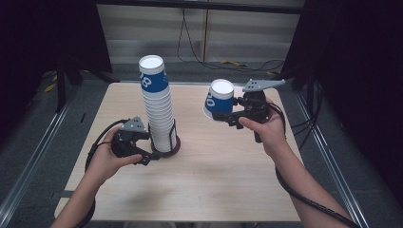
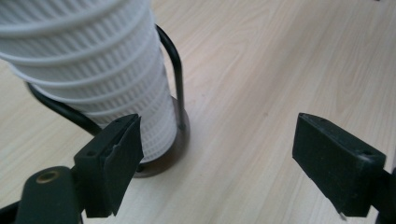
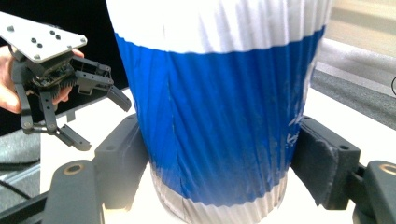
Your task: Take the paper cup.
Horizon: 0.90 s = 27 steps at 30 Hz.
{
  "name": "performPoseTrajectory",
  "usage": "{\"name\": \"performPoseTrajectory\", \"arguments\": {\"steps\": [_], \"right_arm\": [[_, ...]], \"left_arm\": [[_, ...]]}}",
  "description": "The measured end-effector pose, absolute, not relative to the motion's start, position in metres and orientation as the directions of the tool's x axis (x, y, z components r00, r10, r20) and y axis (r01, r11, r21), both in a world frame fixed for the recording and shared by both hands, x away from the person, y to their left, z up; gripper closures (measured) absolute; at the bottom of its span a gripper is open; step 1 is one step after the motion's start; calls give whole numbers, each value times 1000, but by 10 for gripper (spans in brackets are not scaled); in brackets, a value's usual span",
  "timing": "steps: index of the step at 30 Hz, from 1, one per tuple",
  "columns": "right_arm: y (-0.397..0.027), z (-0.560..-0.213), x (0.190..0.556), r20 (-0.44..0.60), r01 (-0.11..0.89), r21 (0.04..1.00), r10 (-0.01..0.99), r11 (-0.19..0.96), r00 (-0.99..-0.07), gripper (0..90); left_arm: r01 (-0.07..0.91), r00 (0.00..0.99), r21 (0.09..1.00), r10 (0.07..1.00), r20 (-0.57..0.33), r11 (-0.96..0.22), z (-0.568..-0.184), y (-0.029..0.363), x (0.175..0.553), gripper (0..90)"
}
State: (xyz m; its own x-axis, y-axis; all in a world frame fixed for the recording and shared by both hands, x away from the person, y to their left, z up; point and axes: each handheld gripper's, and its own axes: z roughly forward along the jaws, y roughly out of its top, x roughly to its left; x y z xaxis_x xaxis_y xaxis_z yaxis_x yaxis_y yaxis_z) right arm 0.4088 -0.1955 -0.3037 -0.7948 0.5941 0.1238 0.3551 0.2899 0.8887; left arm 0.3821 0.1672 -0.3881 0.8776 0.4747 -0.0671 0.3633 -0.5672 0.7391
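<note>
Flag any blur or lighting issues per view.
High view: evenly lit table, dark surroundings, slightly soft. Left gripper view: cup stack bright and a bit soft up close. Right gripper view: held cup soft, its white band near blown out.

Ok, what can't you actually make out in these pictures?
- Stack of cups: its count is unclear; the rims are too fine in the high view, and the left gripper view crops the top.
- Print on the single cup: cut off at the right jaw in the right gripper view.
- Holder: its base is mostly behind the stack.
</note>
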Motion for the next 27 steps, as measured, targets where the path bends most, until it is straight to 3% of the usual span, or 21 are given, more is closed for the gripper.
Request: {"name": "performPoseTrajectory", "arguments": {"steps": [27], "right_arm": [[-208,-359,390,123,399,822,557,407,-821,242]], "left_arm": [[328,915,751,389,-103,-572,-420,119,375,161]]}}
